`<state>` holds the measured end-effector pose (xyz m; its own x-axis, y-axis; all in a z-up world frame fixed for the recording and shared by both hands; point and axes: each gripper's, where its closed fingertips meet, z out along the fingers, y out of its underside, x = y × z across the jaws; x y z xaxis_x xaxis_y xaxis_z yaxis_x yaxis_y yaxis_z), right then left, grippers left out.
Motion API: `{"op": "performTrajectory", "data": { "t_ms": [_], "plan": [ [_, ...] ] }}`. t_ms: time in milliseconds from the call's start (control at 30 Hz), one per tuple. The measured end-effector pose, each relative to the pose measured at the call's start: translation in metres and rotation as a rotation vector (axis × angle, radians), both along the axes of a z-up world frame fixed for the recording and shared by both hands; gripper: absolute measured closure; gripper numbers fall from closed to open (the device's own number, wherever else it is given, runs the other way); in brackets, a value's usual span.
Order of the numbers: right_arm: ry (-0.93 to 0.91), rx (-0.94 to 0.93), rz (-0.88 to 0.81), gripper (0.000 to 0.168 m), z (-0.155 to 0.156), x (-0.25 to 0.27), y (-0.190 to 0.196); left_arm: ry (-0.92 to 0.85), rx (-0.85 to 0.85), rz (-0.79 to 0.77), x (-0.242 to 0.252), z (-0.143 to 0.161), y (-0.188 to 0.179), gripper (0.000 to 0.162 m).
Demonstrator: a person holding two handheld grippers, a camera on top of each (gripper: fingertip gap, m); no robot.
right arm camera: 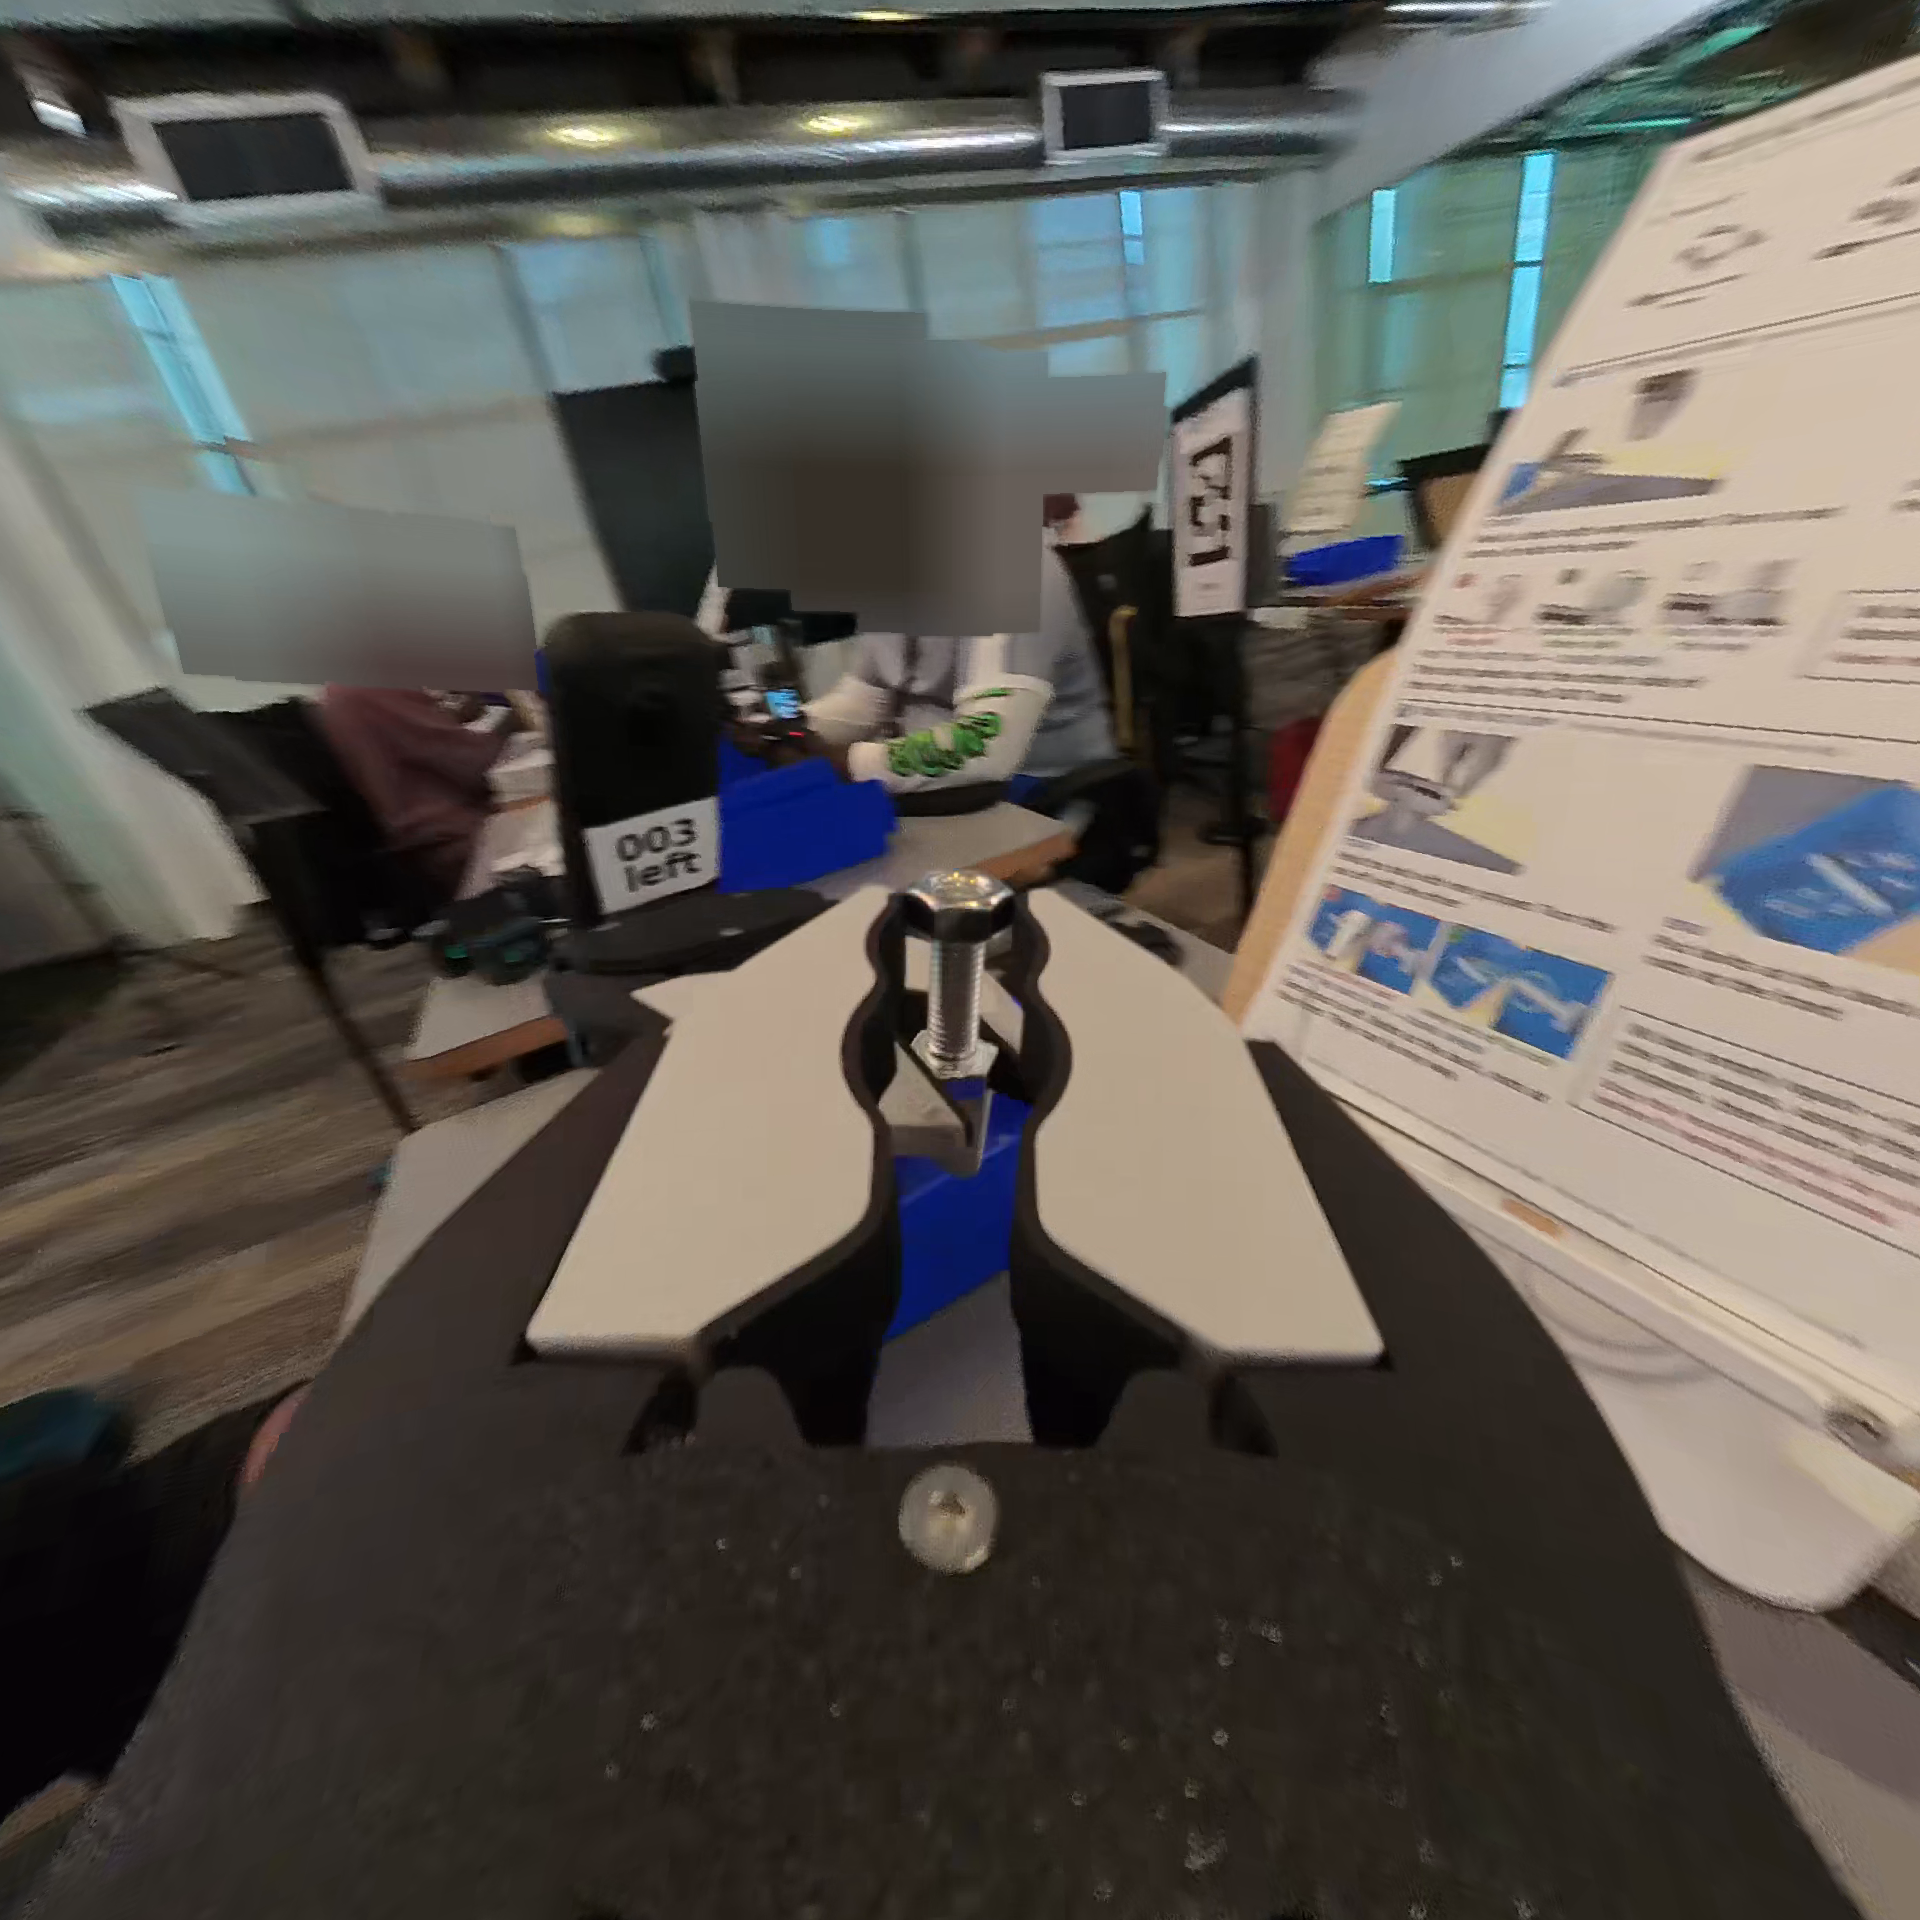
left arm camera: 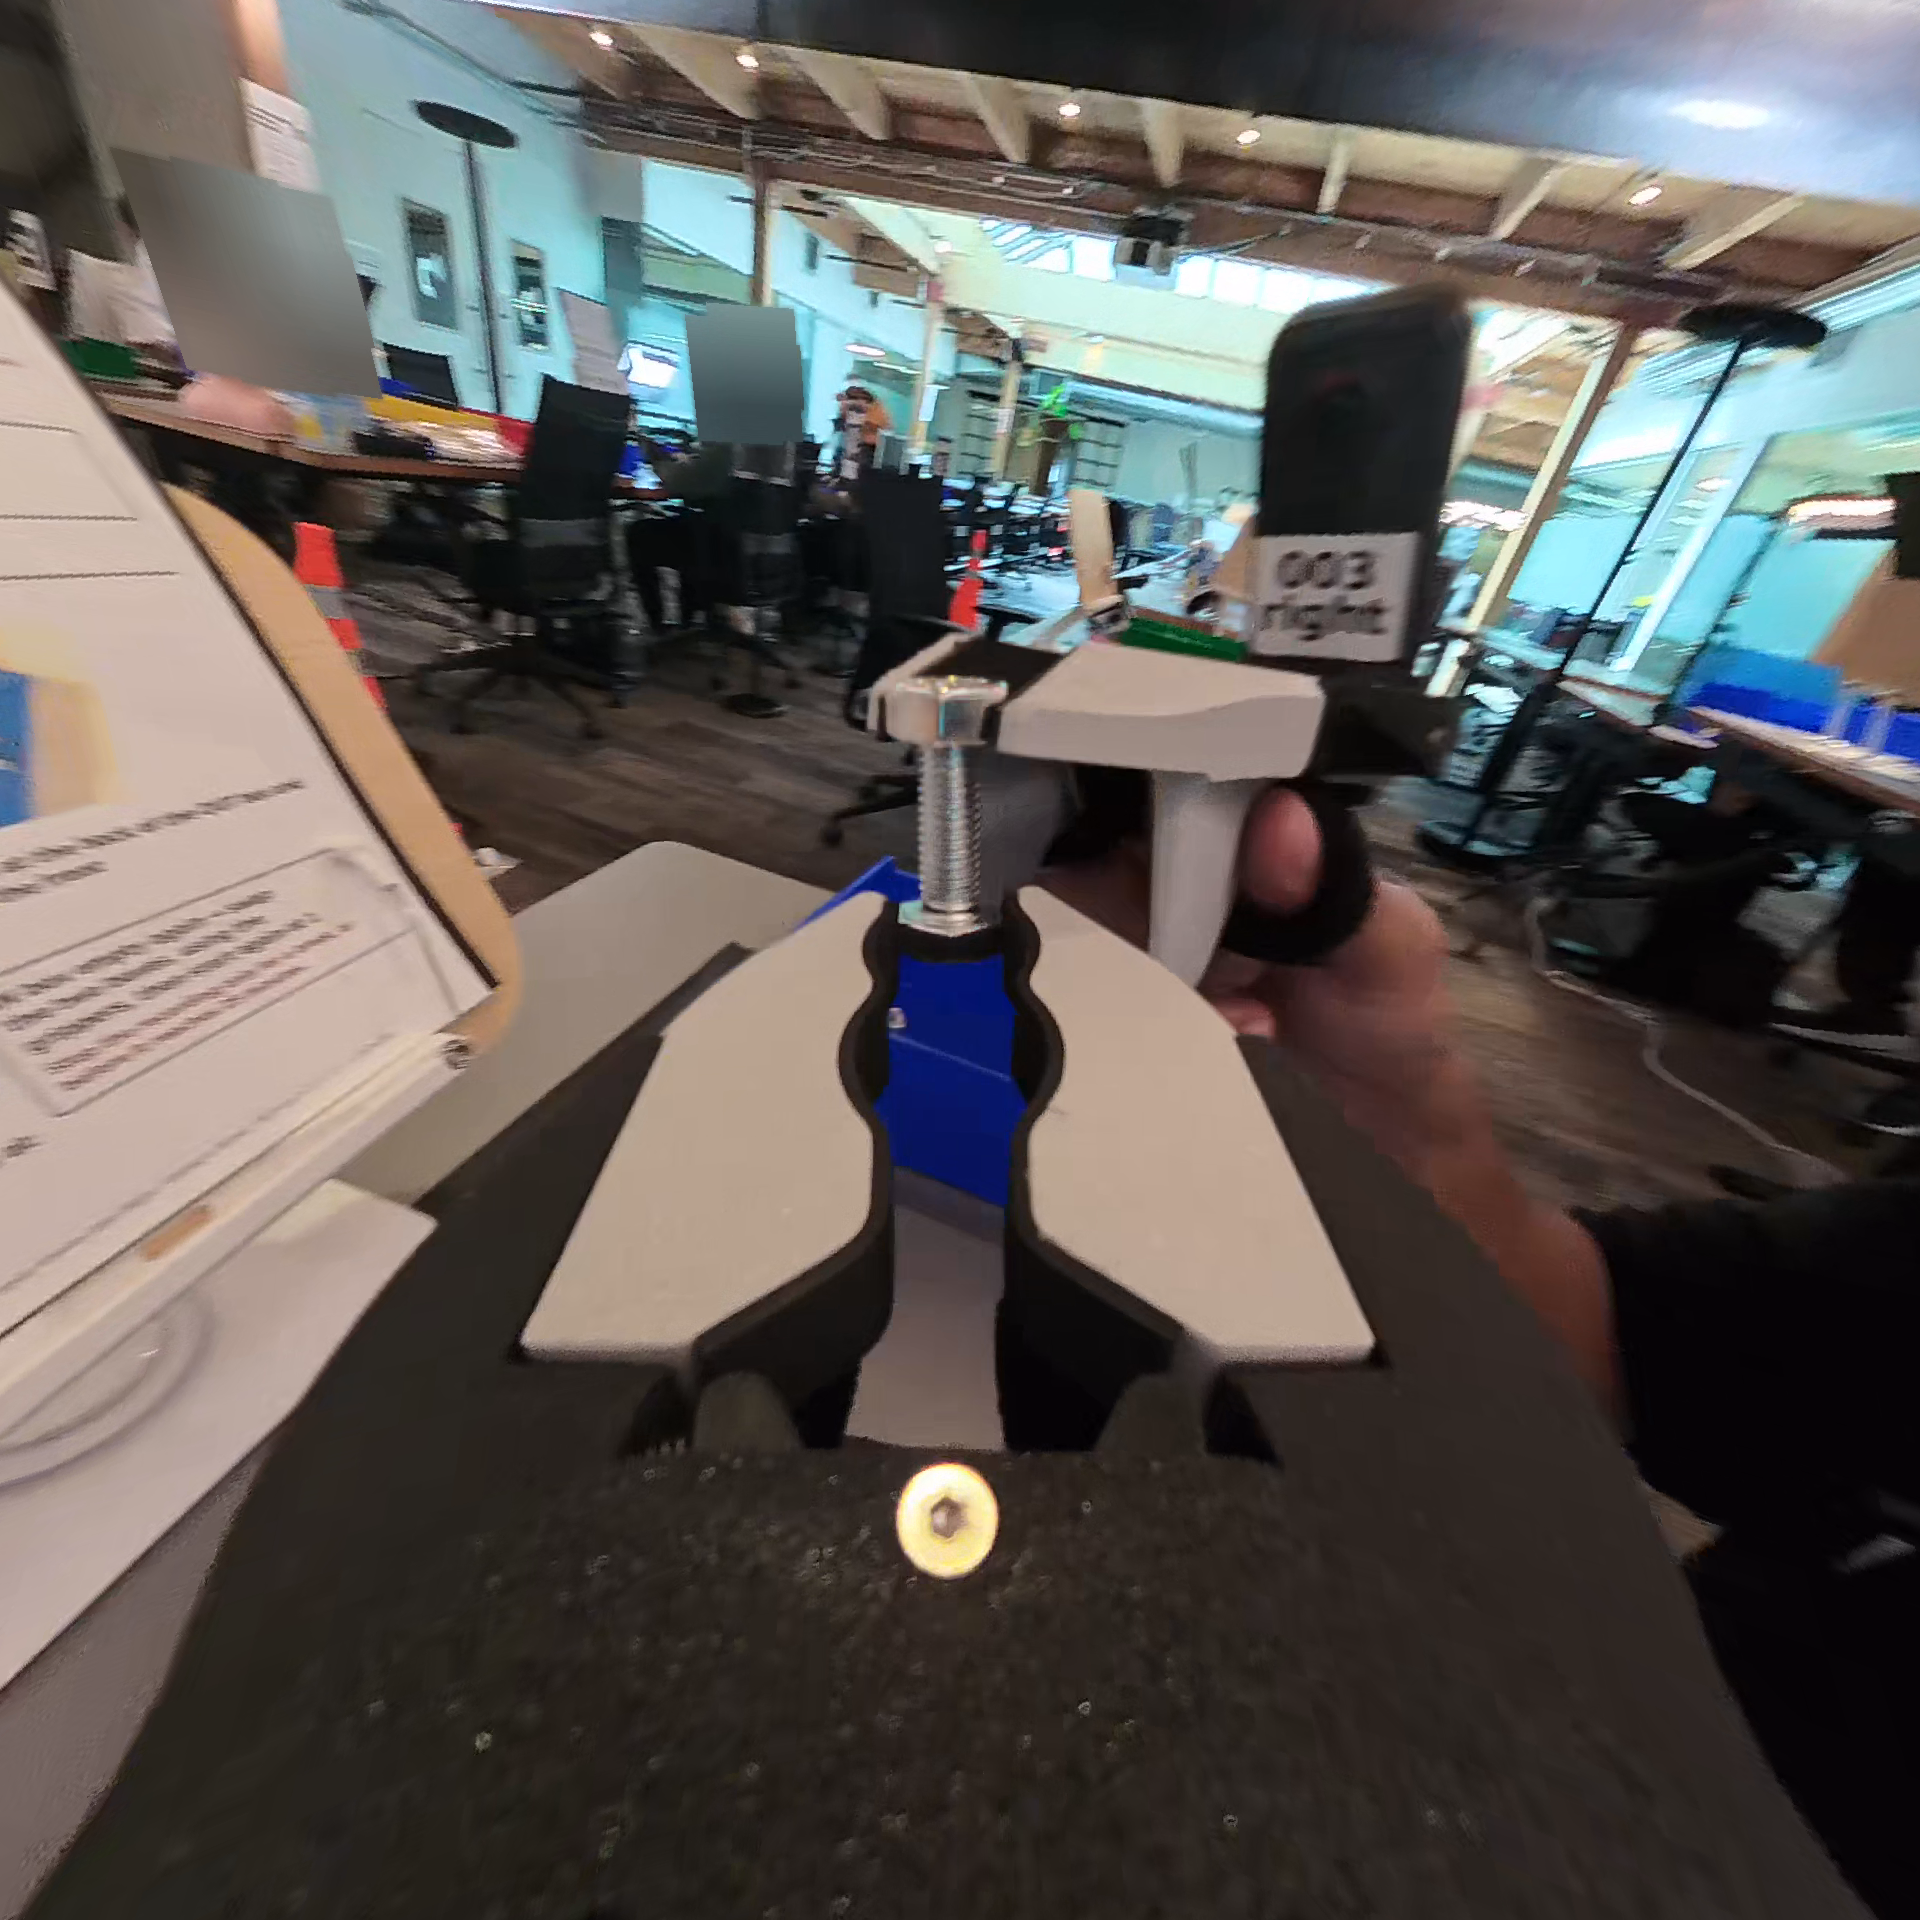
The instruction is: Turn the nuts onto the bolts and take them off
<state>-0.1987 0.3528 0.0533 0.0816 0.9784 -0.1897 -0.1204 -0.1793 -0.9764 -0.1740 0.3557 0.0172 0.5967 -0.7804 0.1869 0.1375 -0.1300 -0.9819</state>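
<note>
Both grippers meet over the blue bin (left arm camera: 951, 1049), one silver bolt (left arm camera: 951, 821) standing upright between them. From where I stand, the right gripper (right arm camera: 951, 920) pinches the bolt's hexagonal head at its fingertips, jaws drawn in close around it, with the threaded shank hanging straight down below. Directly under that head, the left gripper (left arm camera: 951, 920) is pressed in on the nut (left arm camera: 948, 920), which sits at the bottom end of the thread, just above the bin. Its jaws are nearly together, only the nut's width left between the tips.

The split makes sense to me: one tool steadies the nut while the other can twist the head, so the thread runs through without either part spinning free. Holding the bolt vertical above the bin looks deliberate too, since anything dropped would probably fall back in.

With the nut this low on the shank, I would guess it is either just started or nearly off; I cannot tell which.

A white instruction sheet (left arm camera: 187, 831) on a stand leans just beside the bin, on the left gripper's left side, clear of the work.
</note>
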Motion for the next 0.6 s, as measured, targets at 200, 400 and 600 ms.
{"op": "performTrajectory", "data": {
  "t_ms": [200,400,600],
  "plan": [
    [-0.098,0.116,-0.220,0.135,0.001,0.002,-0.001,-0.018,-0.012,-0.015,0.001,0.000,0.000,0.144],
    [0.163,0.055,0.151,0.128,0.029,0.020,-0.022,-0.141,-0.042,-0.204,0.006,0.012,-0.020,0.144],
    [0.253,-0.213,0.623,0.126,0.021,0.032,-0.031,-0.275,-0.090,-0.513,0.017,0.023,-0.053,0.145]
  ]
}}
